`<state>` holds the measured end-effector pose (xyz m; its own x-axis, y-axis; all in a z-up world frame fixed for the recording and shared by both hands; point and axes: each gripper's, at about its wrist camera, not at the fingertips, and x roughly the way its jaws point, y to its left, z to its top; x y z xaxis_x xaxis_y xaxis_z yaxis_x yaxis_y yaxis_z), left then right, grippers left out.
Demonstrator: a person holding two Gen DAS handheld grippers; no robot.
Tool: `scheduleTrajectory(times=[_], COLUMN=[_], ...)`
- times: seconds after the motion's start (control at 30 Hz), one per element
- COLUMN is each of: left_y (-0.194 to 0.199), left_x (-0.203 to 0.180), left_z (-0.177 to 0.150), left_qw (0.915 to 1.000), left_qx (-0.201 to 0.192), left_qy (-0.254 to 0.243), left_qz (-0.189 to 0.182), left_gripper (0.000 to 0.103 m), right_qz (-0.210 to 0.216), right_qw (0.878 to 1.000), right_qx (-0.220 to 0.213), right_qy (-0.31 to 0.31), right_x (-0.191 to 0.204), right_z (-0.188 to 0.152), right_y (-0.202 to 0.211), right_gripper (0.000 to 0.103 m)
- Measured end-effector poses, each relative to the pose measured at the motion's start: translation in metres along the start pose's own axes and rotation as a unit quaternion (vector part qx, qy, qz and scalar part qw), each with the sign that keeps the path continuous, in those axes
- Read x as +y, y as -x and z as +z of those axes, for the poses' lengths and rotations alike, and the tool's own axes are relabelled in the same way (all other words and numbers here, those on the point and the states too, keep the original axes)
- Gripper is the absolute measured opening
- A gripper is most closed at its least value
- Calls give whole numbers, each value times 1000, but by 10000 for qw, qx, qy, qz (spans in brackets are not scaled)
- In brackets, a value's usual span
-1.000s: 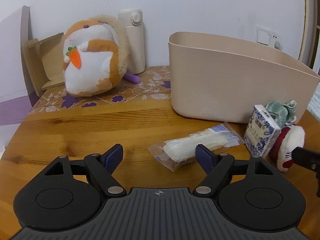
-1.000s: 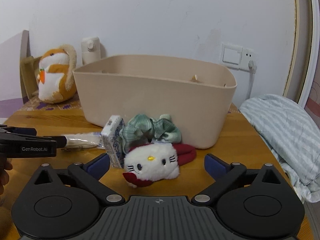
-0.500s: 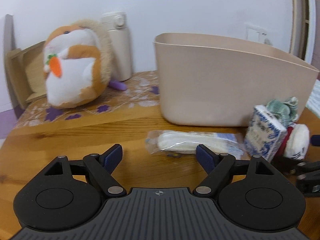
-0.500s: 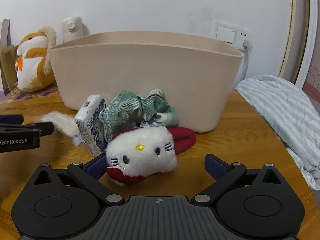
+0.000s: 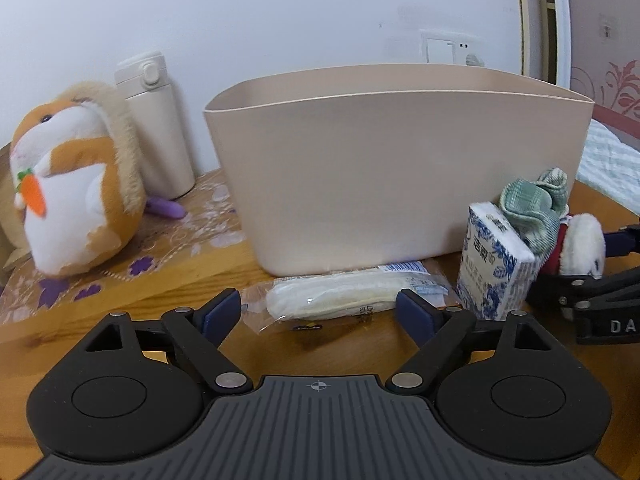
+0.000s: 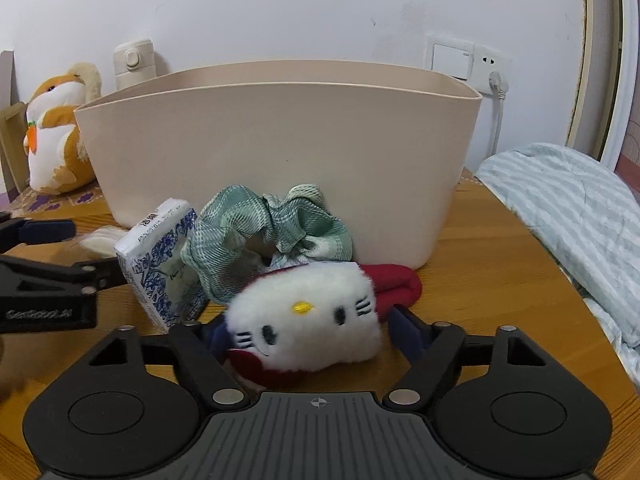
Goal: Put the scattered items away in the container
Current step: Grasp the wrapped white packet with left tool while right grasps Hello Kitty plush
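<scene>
- The beige plastic container (image 6: 276,152) stands on the wooden table (image 6: 492,280), a smooth oval tub with a thin rim and tall walls; from both views its inside is hidden.
- Just in front of it lie the scattered things, bunched close together.
- A white plush cat face (image 6: 304,322) with a yellow nose, black eyes and whiskers sits on a red fabric band; it is fluffy and rounded.
- The right gripper (image 6: 304,330) has just been closing, and its blue pads now sit against either side of the plush, gripping it.
- Behind the plush, a green checked scrunchie (image 6: 264,224) leans against the tub wall.
- A tissue pack (image 6: 160,260) printed in blue and white stands tilted, touching the scrunchie.
- A clear wrapper with white folded pads (image 5: 344,296) lies flat by the tub's base.
- The left gripper (image 5: 320,314) has just been opening; its jaws stand wide on either side of the wrapper, not touching it.
- Off to the side, a hamster plush (image 5: 68,188) sits by a cream flask (image 5: 156,120).
</scene>
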<state>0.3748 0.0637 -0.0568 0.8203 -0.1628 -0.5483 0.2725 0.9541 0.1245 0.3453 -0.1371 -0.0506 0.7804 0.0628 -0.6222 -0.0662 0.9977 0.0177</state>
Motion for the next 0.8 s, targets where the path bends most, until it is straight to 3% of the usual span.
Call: scheduleTrajectory(times=[0.17,0.27,0.37,0.47,0.57,0.8], left_y=[2,9,-3,-19,-27,-31], left_x=[5,17,25,21,19,-9], left_z=[5,11,15,19,20,24], left_qw=[9998,9988,9957,9918,9818,9752], left_qx=[-185,-290,-26,285,557,684], left_qy=[-26,401,928,1219,1814,1945], left_qz=[31,-43,-79,270,82,806], left_gripper=[90,90,90,90,91,96], right_qz=[62,101,91,74,72,73], right_qw=[10000,9999,10000,10000,10000,10000], right_qx=[14,27,34,37,39,45], right_qy=[20,-5,1,15,17,28], right_x=[-1,-3,-2,-1,-1,-2], right_z=[1,1,0,0,0,0], right_y=[3,5,5,5,4,4], right_gripper=[63,63,62,62,63,63])
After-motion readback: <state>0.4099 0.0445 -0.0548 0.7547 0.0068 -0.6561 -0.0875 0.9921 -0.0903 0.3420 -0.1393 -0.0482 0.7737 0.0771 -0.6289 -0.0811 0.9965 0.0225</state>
